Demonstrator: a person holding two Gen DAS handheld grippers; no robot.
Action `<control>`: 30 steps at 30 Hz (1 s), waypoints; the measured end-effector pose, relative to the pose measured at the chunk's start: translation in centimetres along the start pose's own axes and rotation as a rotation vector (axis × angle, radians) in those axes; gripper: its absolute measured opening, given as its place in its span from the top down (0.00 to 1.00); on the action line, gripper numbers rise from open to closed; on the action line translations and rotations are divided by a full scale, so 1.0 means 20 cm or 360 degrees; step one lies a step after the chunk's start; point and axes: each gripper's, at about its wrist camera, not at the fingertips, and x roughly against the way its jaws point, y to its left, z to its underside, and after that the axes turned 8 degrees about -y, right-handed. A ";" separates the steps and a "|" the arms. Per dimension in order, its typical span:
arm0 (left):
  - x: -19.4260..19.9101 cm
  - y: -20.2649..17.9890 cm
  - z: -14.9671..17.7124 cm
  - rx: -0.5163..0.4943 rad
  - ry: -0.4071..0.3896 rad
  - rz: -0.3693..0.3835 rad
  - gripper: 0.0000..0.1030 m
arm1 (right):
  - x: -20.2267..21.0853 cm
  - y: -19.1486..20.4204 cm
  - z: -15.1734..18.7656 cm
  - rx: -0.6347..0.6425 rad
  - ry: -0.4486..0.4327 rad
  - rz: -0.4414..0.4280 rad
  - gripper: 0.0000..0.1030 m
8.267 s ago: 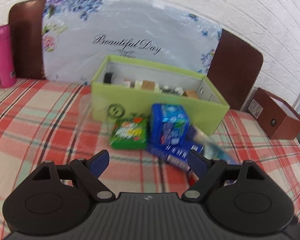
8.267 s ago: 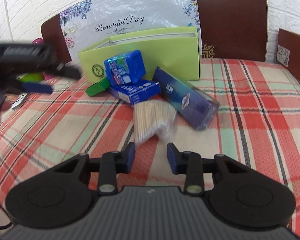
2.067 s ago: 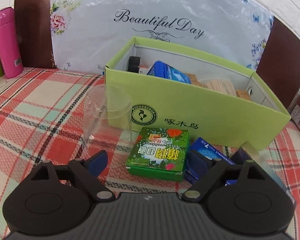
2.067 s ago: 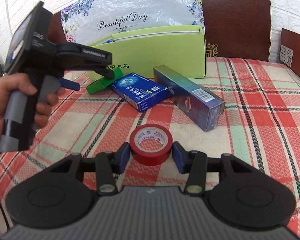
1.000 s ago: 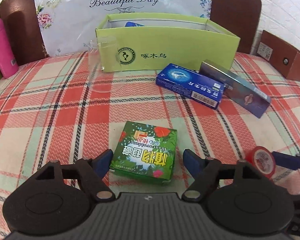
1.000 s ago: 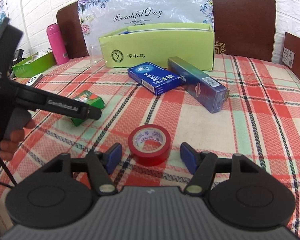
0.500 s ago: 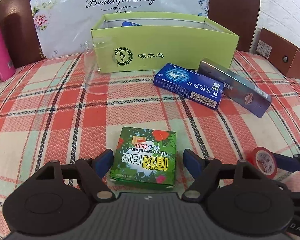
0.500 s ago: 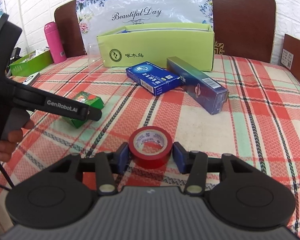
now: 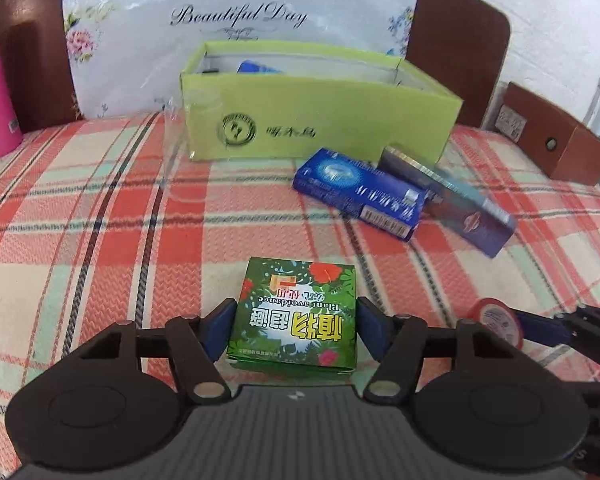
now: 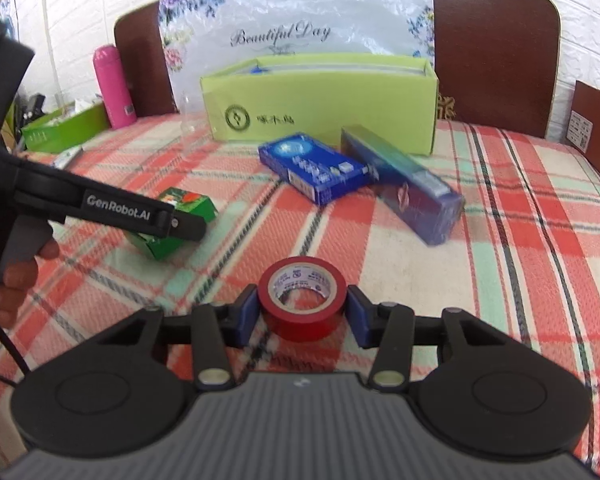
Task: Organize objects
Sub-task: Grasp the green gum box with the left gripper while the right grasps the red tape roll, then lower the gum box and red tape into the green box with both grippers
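The green box (image 9: pixel 294 320) lies flat on the checked cloth of the desk (image 9: pixel 100 232), at 6 o'clock in the left view. The left gripper (image 9: pixel 294 326) has just been closing, and its blue fingers (image 9: pixel 220 326) now press on both sides of the green box. The red tape roll (image 10: pixel 302 298) sits at 6 o'clock in the right view. The right gripper (image 10: pixel 302 314) has also been closing, and its fingers (image 10: pixel 249 312) squeeze the red tape roll from both sides. At 12 o'clock stands the big light green box (image 9: pixel 316 120), open on top. At 2 o'clock, in front of it, lie a blue box (image 9: pixel 356 192) and a long purple box (image 9: pixel 456 208), touching each other. A pink bottle (image 10: pixel 114 86) stands at 10 o'clock.
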 end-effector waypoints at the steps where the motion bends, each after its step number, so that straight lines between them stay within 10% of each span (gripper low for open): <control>1: 0.02 -0.01 -0.02 -0.0004 -0.0025 0.0011 0.36 | 0.01 0.00 -0.03 0.0013 -0.0023 -0.0002 0.56; 17: 0.11 -0.07 -0.70 -0.0075 -0.0520 0.0062 0.35 | -0.12 -0.15 -0.65 0.0175 -0.0466 0.0066 0.56; 30: -0.42 0.08 -0.98 -0.0024 -0.0441 -0.0095 0.35 | -0.74 -0.37 -0.90 0.0087 -0.0418 0.0189 0.55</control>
